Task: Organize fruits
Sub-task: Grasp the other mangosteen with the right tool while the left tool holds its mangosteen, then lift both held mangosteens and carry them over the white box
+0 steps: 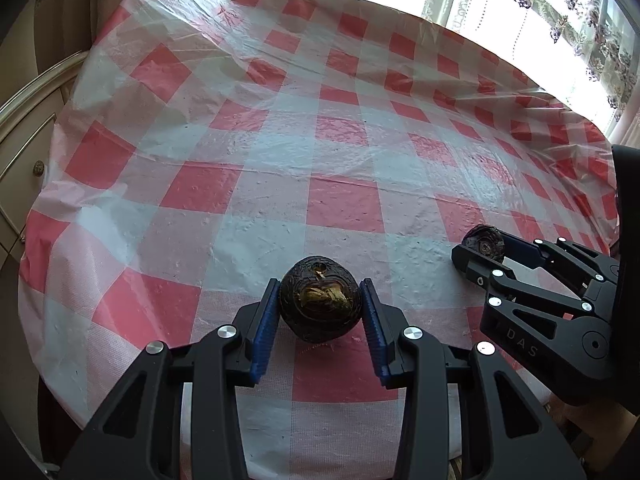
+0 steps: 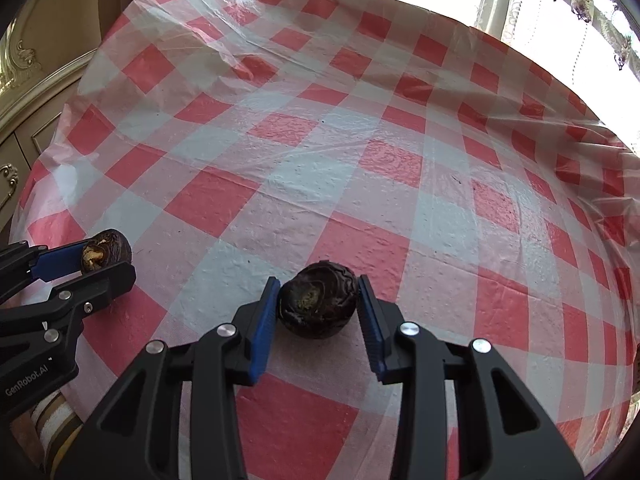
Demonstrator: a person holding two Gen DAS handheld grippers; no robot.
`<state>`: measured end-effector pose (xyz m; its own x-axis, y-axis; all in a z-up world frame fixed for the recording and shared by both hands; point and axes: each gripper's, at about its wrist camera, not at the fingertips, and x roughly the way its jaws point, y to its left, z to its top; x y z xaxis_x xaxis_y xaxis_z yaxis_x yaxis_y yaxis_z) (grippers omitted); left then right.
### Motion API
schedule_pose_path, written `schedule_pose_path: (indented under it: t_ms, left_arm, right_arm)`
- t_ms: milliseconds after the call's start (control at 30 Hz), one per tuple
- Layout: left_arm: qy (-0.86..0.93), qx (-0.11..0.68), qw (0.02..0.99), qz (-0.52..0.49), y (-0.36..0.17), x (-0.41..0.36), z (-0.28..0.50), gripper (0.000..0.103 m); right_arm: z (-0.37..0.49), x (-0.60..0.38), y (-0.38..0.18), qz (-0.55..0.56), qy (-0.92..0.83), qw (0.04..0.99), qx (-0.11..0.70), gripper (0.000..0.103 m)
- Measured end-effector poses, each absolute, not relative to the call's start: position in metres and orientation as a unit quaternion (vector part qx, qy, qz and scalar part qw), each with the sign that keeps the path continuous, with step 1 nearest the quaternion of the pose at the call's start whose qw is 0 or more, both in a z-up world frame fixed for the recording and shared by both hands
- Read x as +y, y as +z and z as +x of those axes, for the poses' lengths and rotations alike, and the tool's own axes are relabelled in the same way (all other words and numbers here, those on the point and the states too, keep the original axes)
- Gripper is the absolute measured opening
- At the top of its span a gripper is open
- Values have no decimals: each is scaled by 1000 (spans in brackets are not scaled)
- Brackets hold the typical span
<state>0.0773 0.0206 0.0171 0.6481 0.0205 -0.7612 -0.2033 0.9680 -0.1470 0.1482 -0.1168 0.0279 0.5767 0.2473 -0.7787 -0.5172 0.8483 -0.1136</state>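
Note:
Two dark, rough, round fruits lie on the red-and-white checked tablecloth. In the left wrist view one fruit sits between the blue pads of my left gripper, which is shut on it low over the cloth. To its right, my right gripper clamps the other fruit. The right wrist view shows that second fruit pressed between the pads of my right gripper, resting on the cloth. At the left edge my left gripper holds its fruit.
A cream cabinet with a knob stands left of the table, and it also shows in the right wrist view as a carved cabinet. A bright window with flowered lace curtains lies beyond the far right edge. A striped cloth hangs below the near left edge.

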Motion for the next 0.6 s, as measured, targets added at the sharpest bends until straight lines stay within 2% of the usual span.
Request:
schedule_pose_path:
  t_ms: [600]
  left_arm:
    - [68,407,908,-66,22,4,75,38]
  right_arm:
    - [118,-163,44,-131,187,892,391,39]
